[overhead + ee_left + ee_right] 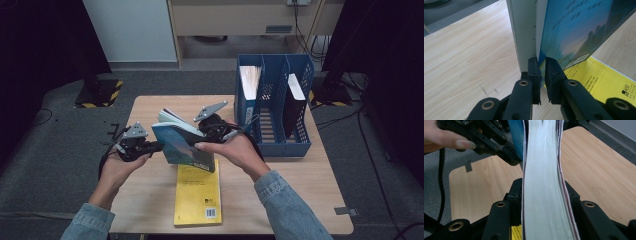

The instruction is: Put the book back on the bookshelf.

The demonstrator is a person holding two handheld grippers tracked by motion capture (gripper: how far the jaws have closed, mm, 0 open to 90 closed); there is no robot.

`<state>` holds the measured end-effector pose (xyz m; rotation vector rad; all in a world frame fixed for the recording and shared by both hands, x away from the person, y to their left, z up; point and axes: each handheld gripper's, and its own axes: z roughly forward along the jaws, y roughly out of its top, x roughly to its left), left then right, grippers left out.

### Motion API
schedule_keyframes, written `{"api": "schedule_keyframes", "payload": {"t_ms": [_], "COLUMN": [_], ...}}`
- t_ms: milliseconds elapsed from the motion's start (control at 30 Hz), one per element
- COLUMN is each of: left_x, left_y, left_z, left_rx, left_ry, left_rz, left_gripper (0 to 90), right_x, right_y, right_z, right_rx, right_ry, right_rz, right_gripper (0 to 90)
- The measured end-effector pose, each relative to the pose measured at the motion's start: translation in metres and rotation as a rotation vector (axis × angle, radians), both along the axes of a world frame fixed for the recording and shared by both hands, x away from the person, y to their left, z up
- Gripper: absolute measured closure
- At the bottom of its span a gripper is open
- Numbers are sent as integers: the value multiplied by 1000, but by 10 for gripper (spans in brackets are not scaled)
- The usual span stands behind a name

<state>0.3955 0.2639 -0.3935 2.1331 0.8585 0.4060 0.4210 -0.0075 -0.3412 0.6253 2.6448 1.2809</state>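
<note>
A light wooden table (pixel 150 180) with rounded corners stands on a grey carpeted floor (pixel 50 150). A yellow book (pixel 198 197) lies flat on it near the front edge, roughly at the middle, its barcode toward the person. At the back right of the tabletop stands a blue file rack (pixel 272 135) with open slotted sides; white papers (pixel 250 80) stand upright in its left compartment and a dark folder (pixel 295 100) in its right one. The left half of the tabletop is bare wood.
</note>
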Motion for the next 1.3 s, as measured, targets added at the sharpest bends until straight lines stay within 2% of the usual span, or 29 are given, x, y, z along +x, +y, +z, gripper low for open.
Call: {"api": "schedule_keyframes", "payload": {"t_ms": [300, 667, 733, 833, 900, 967, 1067, 1167, 1233, 1300], "left_x": [0, 0, -1, -5, -11, -17, -23, -22, -20, -19], "left_y": [0, 1, 2, 6, 9, 14, 21, 26, 27, 29], "left_z": [0, -1, -3, -8, -16, -29, -59, -88, -98, -105], "left_rx": [0, -9, -28, -42, -30, -20, -12, 69, 114, 160], "left_ry": [-2, -12, -35, -58, -61, -51, -11, 65, 110, 130], "left_rz": [2, 10, 30, 86, 121, 148, 191, 219, 232, 237], "left_gripper": [826, 808, 761, 566, 425, 373, 278, 191, 137, 110], "right_x": [1, 3, 4, 5, 6, 7, 10, 13, 16, 20], "right_y": [3, 3, 2, 2, 1, 1, 1, 2, 2, 1], "right_z": [-1, -3, -2, -2, -2, -3, -2, -1, 1, 3], "right_rx": [-51, -55, -52, -42, -34, -24, -19, -7, 1, 16], "right_ry": [-18, -9, -4, 3, 7, 14, 22, 48, 73, 105], "right_rz": [-18, -31, -31, -40, -47, -57, -70, -99, -115, -126], "right_gripper": [689, 720, 724, 728, 730, 732, 736, 739, 740, 740]}}
